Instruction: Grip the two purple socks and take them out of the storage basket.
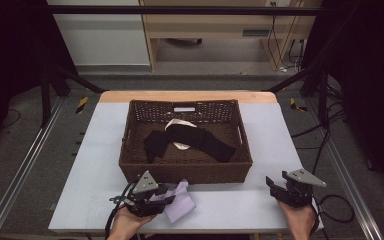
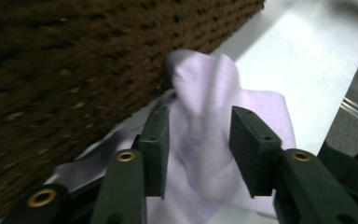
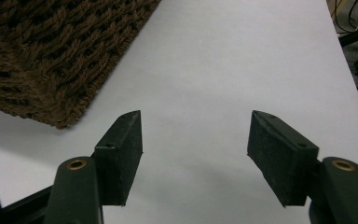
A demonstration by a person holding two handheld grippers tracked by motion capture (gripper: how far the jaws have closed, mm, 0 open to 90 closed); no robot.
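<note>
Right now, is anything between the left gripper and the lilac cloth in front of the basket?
Nothing visible. The lilac cloth lies on the table, bunched up between the open jaws of the left gripper, close against the near wall of the wicker basket. The right gripper is open over bare table, apart from it.

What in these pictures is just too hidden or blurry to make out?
- Pale item in the basket: high view, mostly covered by the black garment.
- Lilac cloth: left gripper view, lower part hidden behind the left gripper.
- Basket weave: left gripper view, blurred.
- Label on the basket's far wall: high view, too small.
</note>
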